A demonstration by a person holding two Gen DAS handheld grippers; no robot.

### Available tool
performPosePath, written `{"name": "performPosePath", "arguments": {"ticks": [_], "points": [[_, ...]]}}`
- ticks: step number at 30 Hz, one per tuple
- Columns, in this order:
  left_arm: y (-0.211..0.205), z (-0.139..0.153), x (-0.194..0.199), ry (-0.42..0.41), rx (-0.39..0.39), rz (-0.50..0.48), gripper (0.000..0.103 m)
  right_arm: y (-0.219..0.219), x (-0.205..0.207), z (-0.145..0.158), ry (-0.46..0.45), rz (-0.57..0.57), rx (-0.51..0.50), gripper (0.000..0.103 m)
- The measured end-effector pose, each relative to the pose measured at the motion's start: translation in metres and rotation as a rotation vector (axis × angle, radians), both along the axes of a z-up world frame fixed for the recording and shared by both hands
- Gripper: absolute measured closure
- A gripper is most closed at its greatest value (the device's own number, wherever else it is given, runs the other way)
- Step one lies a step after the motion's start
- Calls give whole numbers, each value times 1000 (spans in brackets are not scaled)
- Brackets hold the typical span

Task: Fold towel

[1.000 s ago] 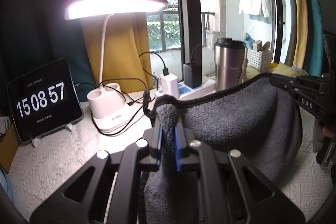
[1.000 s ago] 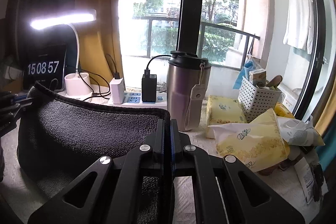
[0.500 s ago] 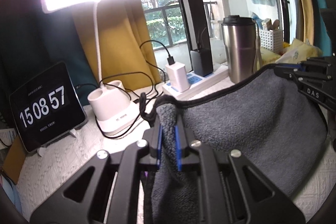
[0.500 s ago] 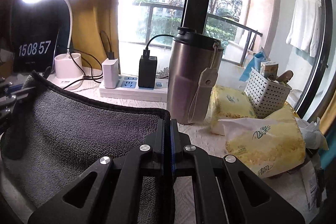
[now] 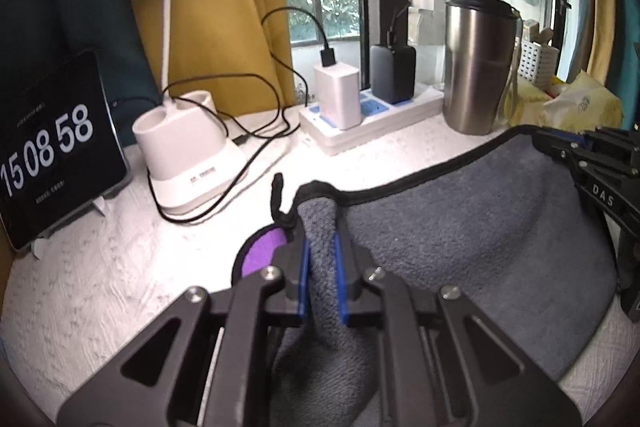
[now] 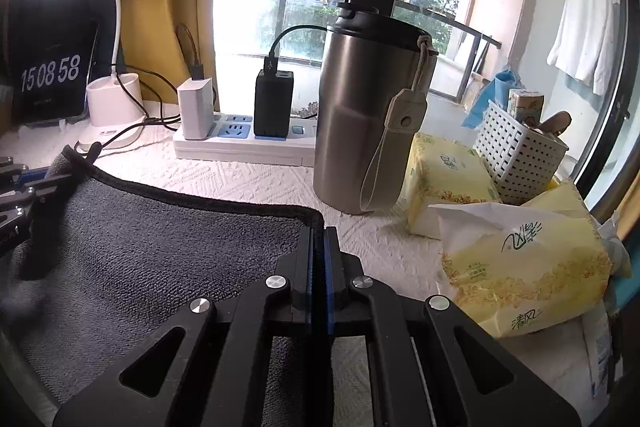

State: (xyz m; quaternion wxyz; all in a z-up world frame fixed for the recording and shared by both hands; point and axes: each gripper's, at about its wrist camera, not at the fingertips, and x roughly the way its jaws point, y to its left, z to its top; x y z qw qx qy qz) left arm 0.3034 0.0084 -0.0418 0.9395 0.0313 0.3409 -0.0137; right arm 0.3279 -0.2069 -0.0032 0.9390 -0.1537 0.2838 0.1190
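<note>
A dark grey towel [image 5: 472, 239] with a black hem is stretched between both grippers, low over the white table. My left gripper [image 5: 322, 247] is shut on its left corner, with bunched cloth between the blue pads. My right gripper [image 6: 318, 247] is shut on the towel's right corner [image 6: 312, 219]. The towel [image 6: 160, 259] sags in the middle. The right gripper shows at the right of the left wrist view [image 5: 592, 163]. The left gripper shows at the left edge of the right wrist view [image 6: 24, 183]. A purple patch [image 5: 262, 251] shows under the left corner.
Behind the towel stand a steel tumbler [image 6: 368, 115], a power strip with chargers [image 6: 244, 139], a white lamp base [image 5: 188, 155] with trailing cables and a clock display [image 5: 52, 147]. Tissue packs [image 6: 520, 267] and a white basket [image 6: 516, 151] crowd the right side.
Both grippers have moved forward and down toward the table with the towel still held. The back objects now loom larger. The clock reads 15:08:58.
</note>
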Motion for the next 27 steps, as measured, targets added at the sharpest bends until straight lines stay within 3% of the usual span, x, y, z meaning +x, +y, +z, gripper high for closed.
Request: {"name": "performPosePath", "arguments": {"ticks": [6,10,21,27], "points": [[5,-16,15,109,-55,10,89,5,12,-9,74,-10,-40,98],[3,-24,22,166,-51,4,89,4,18,-14,115,-19,-38,98],[3,-23,29,179,-52,12,88,5,32,-26,211,-41,-57,98],[18,-21,30,177,-148,19,86,5,32,-27,217,-44,-67,98]]}}
